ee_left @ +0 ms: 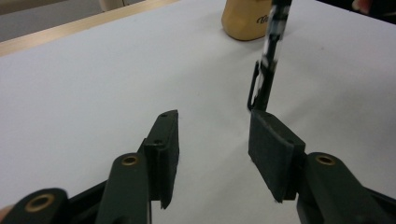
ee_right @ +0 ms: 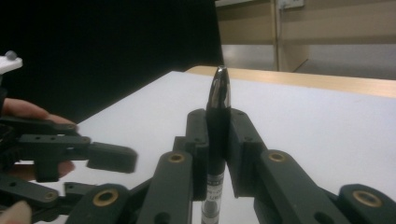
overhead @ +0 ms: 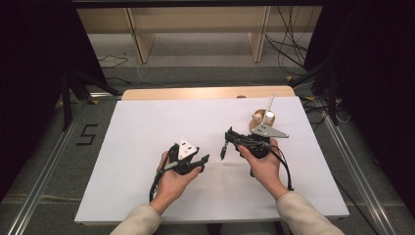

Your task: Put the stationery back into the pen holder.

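Now right gripper [ee_right: 217, 140] pinching black pen [ee_right: 217, 112] between pressed pads, near desk's right edge, pen tip pointing toward left gripper [ee_left: 214, 142]. Left gripper jaws standing spread, gripping nothing, hovering mid-desk toward front edge. Tan holder [ee_left: 246, 19] sitting behind pen, near far right corner of white desk [overhead: 147, 127].

Pen [ee_right: 218, 121] was black with a shiny tip; grippers' pads [ee_left: 164, 144] black; table cover [overhead: 161, 122] white; cup [ee_left: 245, 21] behind pen tan.
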Available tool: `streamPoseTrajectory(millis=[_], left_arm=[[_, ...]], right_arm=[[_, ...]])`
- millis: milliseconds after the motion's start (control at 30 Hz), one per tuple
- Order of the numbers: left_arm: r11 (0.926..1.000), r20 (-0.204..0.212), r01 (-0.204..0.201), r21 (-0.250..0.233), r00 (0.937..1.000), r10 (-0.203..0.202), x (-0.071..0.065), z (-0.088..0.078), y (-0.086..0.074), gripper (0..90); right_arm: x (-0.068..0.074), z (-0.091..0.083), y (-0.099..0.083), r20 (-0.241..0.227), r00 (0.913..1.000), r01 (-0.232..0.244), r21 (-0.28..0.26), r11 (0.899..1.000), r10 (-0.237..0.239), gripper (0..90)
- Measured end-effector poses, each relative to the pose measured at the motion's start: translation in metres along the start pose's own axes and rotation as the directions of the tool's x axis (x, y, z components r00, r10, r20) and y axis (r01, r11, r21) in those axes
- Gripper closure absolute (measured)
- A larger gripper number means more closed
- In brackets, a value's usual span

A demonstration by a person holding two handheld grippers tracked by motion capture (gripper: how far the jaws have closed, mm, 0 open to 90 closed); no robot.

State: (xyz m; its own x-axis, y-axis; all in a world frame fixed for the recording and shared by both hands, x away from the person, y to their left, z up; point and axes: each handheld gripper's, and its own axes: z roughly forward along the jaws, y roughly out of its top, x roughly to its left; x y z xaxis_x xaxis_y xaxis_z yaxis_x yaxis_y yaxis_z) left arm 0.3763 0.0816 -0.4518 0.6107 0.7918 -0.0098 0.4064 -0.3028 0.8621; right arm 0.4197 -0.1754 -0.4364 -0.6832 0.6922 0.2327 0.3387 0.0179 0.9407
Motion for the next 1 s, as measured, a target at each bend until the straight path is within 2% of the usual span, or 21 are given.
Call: streamPoseTrajectory(millis=[200, 433, 800, 1000], left_arm=[[0.9996, -0.022, 0.017, 0.024, 0.9996, -0.017, 0.012, -0.009, -0.010, 46.7], [0.9986, -0.058, 0.049, 0.018, 0.9972, -0.048, 0.026, -0.021, -0.017, 43.3], [0.9963, -0.102, 0.077, 0.037, 0.9922, -0.073, 0.043, -0.038, -0.031, 40.6], [0.9955, -0.116, 0.089, 0.033, 0.9896, -0.085, 0.050, -0.043, -0.034, 40.6]], right_arm=[[-0.013, -0.011, 0.004, 0.047, 0.9989, 0.001, -0.019, 1.000, -0.001, 80.4], [-0.028, -0.023, 0.008, 0.097, 0.9952, -0.007, -0.035, 0.999, 0.011, 80.4], [-0.041, -0.034, 0.012, 0.161, 0.9869, 0.003, -0.039, 0.999, 0.004, 80.4], [-0.047, -0.039, 0.014, 0.187, 0.9824, 0.007, -0.042, 0.999, 0.001, 80.4]])
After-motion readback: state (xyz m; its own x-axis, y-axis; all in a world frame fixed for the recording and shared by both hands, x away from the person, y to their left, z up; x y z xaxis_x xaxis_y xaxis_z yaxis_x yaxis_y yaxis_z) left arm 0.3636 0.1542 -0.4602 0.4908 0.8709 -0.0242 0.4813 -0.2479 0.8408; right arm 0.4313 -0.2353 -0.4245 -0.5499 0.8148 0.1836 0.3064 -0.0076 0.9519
